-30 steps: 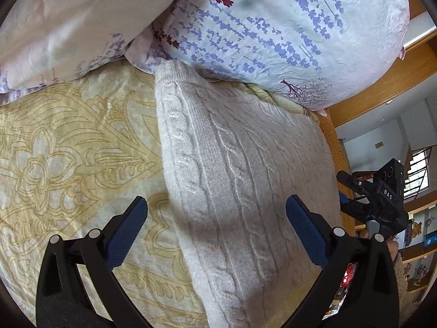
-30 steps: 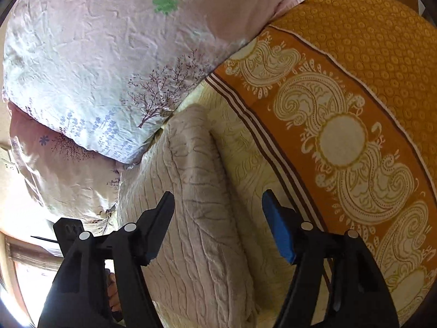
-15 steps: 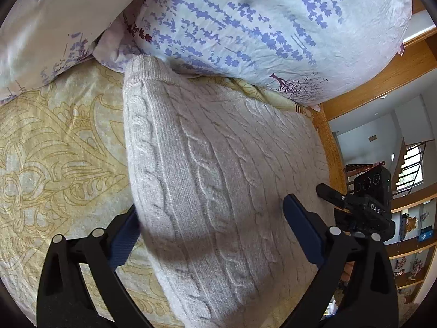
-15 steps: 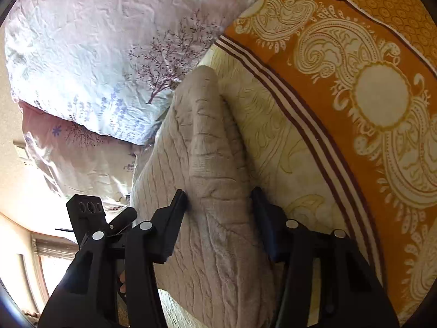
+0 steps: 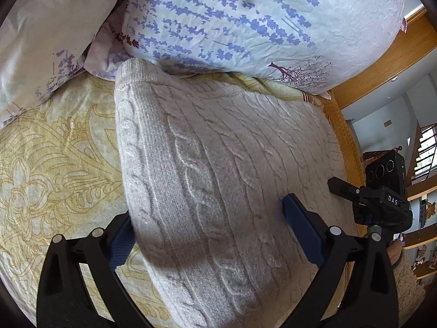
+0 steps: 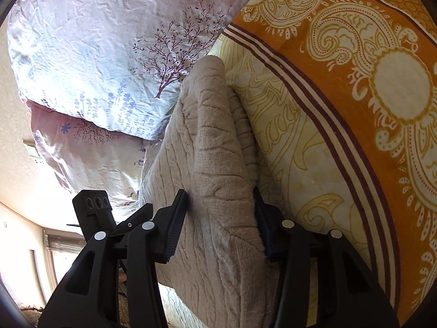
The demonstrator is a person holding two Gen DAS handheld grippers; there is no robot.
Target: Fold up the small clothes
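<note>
A folded cream cable-knit sweater (image 5: 218, 180) is laid on a bed covered by a yellow patterned bedspread (image 5: 54, 169), its far edge touching floral pillows (image 5: 259, 27). The left tongs (image 5: 207, 227) are spread wide across the sweater's near left part: one pad sits beside its left edge, the other rests on top. To the right, the right tongs (image 6: 221, 218) are seen closing on a raised ridge of the sweater's right edge, both pads pressed into the knit. An orange paisley border (image 6: 355, 87) lies further right.

Sweater (image 5: 218, 180) cable-knit, fuzzy; pillowcase (image 5: 259, 27) crinkled, probably cotton
</note>
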